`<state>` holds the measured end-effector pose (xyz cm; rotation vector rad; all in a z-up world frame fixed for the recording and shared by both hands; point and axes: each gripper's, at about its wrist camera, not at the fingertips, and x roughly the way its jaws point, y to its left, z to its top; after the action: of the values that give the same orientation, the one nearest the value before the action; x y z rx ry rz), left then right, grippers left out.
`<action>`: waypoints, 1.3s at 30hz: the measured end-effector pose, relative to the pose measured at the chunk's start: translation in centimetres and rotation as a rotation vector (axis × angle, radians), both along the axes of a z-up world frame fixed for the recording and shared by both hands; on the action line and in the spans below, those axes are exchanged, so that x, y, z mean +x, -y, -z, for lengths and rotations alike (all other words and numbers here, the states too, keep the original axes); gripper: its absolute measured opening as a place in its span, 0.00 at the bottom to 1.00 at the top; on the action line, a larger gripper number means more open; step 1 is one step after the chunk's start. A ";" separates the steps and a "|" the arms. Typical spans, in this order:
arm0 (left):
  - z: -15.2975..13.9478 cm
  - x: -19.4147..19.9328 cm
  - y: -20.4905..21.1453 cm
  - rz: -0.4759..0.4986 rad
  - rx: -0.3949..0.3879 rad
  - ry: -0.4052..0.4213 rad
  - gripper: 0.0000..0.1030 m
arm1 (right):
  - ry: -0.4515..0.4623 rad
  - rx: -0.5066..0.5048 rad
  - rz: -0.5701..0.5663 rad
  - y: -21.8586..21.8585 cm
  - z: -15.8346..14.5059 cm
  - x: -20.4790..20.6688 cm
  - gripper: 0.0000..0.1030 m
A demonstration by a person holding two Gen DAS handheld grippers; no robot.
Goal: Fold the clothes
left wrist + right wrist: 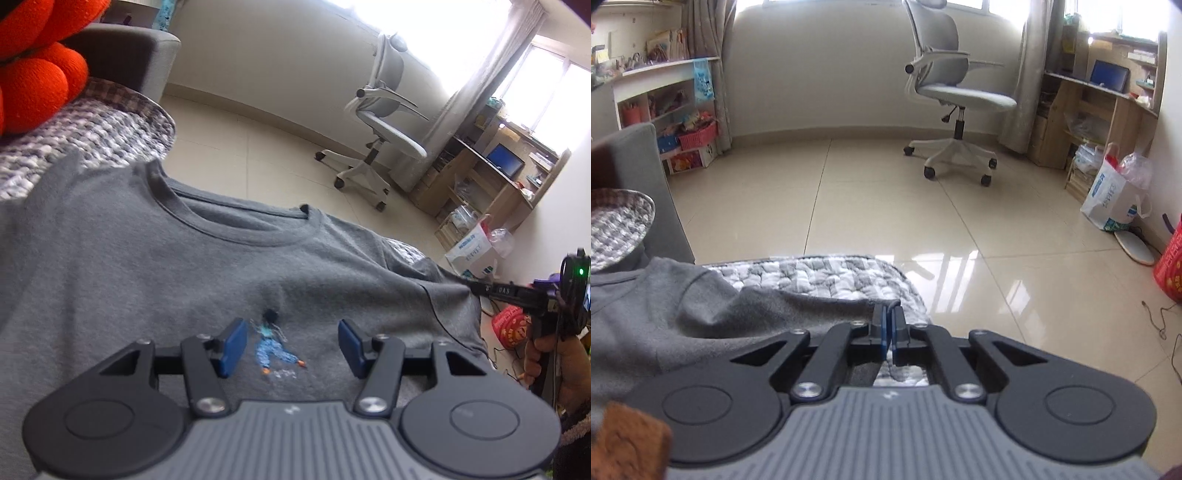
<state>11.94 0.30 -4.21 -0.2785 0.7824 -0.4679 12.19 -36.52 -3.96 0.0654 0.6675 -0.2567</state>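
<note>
Lying flat, grey T-shirt (pixel 155 258), small dancer print (pixel 271 341) up.

1. The T-shirt (pixel 192 266) lies spread on the quilted cover (pixel 820 277), directly under and ahead of the left gripper (pixel 291 343).
2. Its collar (pixel 236 225) lies beyond the fingers.
3. The right gripper (pixel 889 325) sits at the shirt's sleeve edge, cover just ahead.
4. The office chair (pixel 945 92) stands on the floor (pixel 886 206) well beyond both.

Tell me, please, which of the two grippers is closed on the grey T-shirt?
The right gripper: it is shut on the T-shirt's sleeve edge, while the left gripper is open above the chest print, holding nothing.
</note>
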 end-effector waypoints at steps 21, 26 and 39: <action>-0.6 1.6 -22.0 -0.530 0.131 -0.044 0.58 | -0.014 0.162 -0.044 0.8 -0.6 -1.9 0.41; 2.0 2.6 -23.7 -0.514 0.031 -0.041 0.54 | 0.000 0.193 -0.040 1.1 0.1 -2.0 0.41; 3.8 3.0 -23.3 -0.494 -0.031 0.083 0.06 | 0.048 0.219 -0.021 1.1 1.5 -1.9 0.41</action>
<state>14.97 23.59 -8.05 -0.4639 0.5977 -0.0248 10.29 -37.62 -5.47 0.2735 0.6467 -0.1609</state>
